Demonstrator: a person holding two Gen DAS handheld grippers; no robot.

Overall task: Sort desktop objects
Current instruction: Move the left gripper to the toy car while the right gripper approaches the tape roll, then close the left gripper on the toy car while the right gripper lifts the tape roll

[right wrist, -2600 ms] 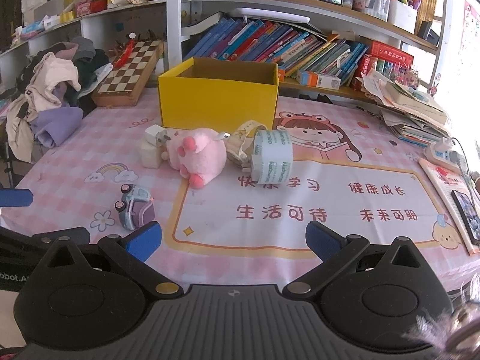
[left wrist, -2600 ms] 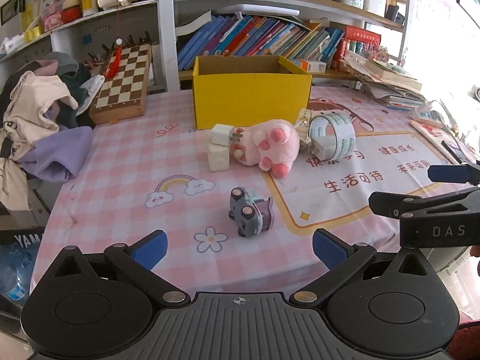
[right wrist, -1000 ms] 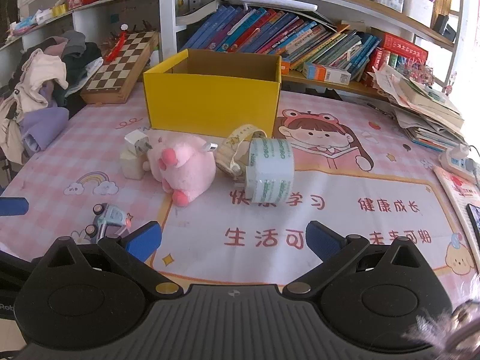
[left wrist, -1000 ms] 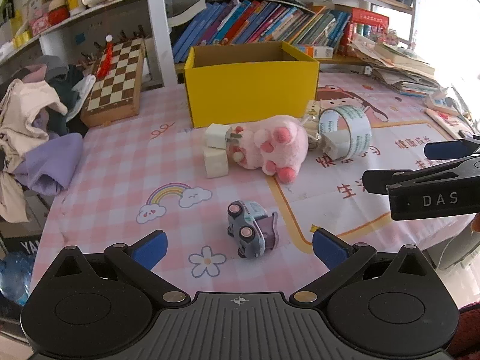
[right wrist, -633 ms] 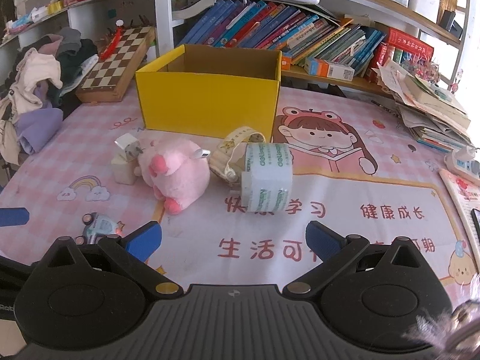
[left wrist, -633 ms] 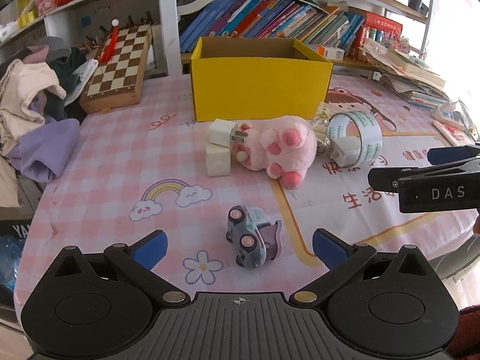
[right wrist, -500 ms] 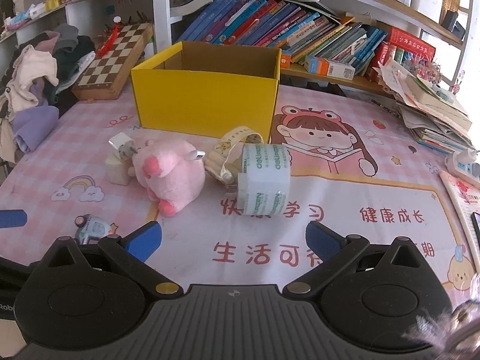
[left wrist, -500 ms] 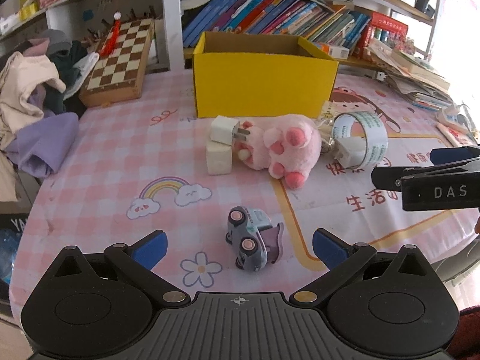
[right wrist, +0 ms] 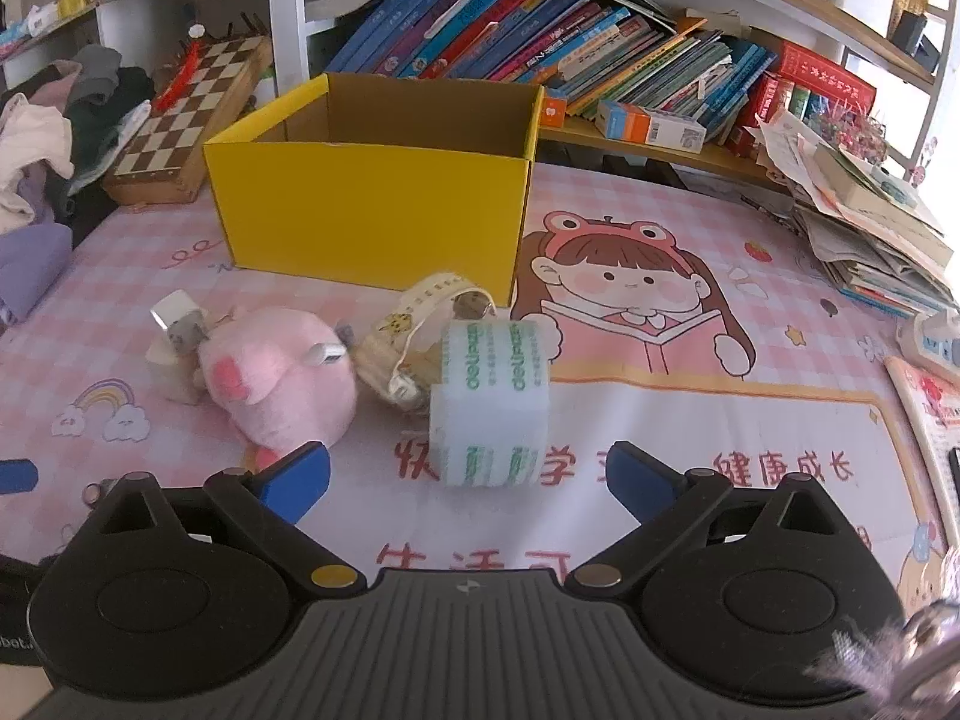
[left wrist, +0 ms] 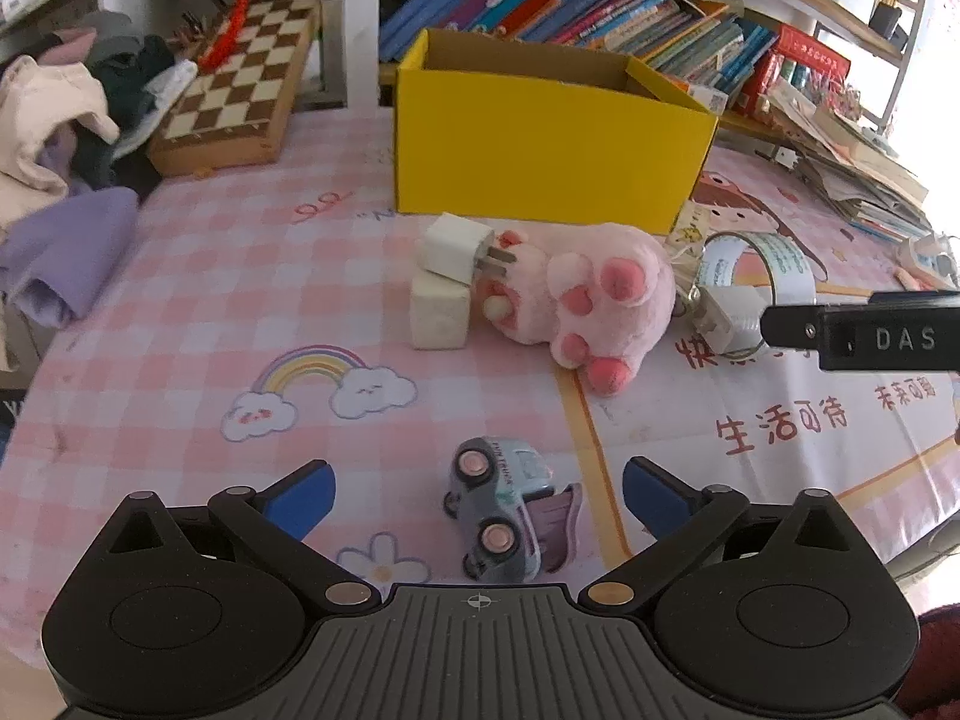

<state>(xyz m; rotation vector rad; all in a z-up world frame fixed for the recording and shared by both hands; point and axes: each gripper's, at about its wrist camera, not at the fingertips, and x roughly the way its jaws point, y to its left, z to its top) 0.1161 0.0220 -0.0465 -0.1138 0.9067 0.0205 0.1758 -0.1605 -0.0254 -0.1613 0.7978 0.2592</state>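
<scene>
Left wrist view: left claw [left wrist: 479, 489] spread wide, empty, low over pink checked worktop [left wrist: 252, 300]. Small grey-blue toy car [left wrist: 501, 513] on its side between blue fingertips [left wrist: 303, 495]. Beyond: pink plush paw toy [left wrist: 591, 300], white plug charger [left wrist: 456, 249] resting on white cube block [left wrist: 438, 315], open yellow cardboard box [left wrist: 540, 138] behind. Black right claw arm enters from right.

Right wrist view: right claw [right wrist: 468, 477] spread wide, empty. Clear tape roll with green print [right wrist: 489, 402] upright just ahead, between fingers; cream strap [right wrist: 414, 318] touching behind it. Plush left, box beyond.
</scene>
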